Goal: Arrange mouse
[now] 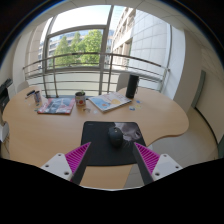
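Observation:
A dark computer mouse [116, 137] lies on a black mouse mat [100, 150] on the wooden table [45, 135]. My gripper [112, 158] hovers over the near part of the mat, fingers wide apart and empty. The pink pads [76, 157] flank the mat's sides. The mouse is just ahead of the fingertips, about midway between them, with clear gaps on both sides.
Beyond the mat are a magazine [107, 102], another magazine [56, 105], a mug [80, 98], a cup [37, 98] and a dark speaker-like object [131, 87]. A railing and large windows lie behind the table. The table's rounded edge curves off at the right.

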### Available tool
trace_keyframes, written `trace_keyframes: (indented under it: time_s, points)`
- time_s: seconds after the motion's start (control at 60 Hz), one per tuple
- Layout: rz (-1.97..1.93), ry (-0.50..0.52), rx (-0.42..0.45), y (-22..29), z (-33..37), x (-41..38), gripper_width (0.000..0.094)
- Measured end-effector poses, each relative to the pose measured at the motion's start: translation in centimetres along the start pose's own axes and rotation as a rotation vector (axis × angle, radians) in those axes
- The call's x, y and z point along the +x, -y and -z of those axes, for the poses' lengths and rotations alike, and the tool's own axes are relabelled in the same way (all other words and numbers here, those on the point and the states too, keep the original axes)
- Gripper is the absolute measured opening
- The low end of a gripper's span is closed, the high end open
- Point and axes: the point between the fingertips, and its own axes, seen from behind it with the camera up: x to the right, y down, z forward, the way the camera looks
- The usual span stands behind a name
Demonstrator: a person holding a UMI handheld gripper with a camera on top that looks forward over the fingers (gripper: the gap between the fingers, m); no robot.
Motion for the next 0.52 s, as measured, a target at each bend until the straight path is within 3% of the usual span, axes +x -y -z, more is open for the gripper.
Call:
trace_keyframes:
  time_s: [0.217,0.517]
  points:
    - [-0.008,-0.033,0.027,-1.7,9.1,-1.2,0.0846]
    - [-0.008,-0.048,0.059,-1.8,13.6,-1.5,0.0845]
